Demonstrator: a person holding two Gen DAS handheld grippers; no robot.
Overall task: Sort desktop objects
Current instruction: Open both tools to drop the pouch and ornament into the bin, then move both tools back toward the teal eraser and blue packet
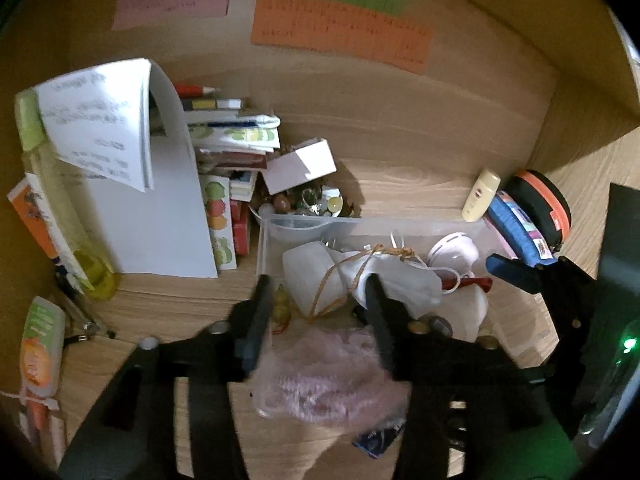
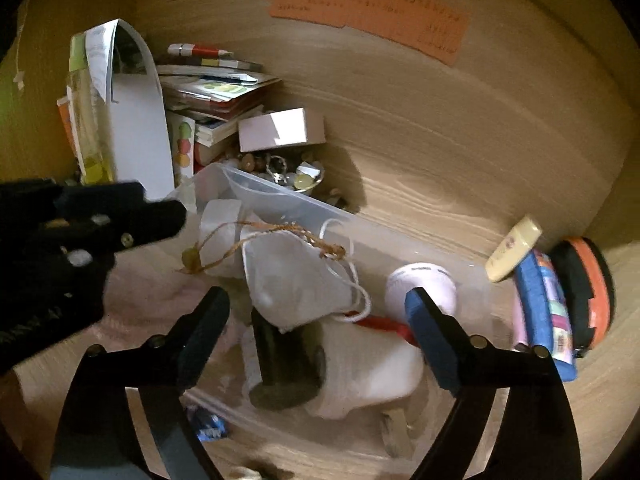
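A clear plastic bin [image 1: 400, 226] [image 2: 280, 194] on the wooden desk holds white face masks [image 1: 404, 280] [image 2: 296, 276], a brown cord [image 1: 340, 276] [image 2: 280, 232], a white round gadget [image 1: 454, 250] [image 2: 420, 284], a red stick [image 1: 466, 282] [image 2: 384, 324] and a dark cylinder [image 2: 284, 360]. My left gripper [image 1: 316, 292] is open over the bin, a pink fuzzy bundle [image 1: 332, 372] lying between its fingers near their base. My right gripper [image 2: 320, 300] is open above the bin's contents, holding nothing; it also shows in the left wrist view [image 1: 516, 274].
A stack of booklets and white paper [image 1: 152, 200] [image 2: 136, 120] stands at the left. A small white box [image 1: 300, 168] [image 2: 280, 128] sits over a bowl of trinkets [image 1: 304, 204] [image 2: 288, 172]. A cream tube [image 1: 480, 194] [image 2: 514, 254], blue pouch [image 1: 520, 228] [image 2: 544, 312] and orange-black case [image 1: 544, 200] [image 2: 588, 292] lie right.
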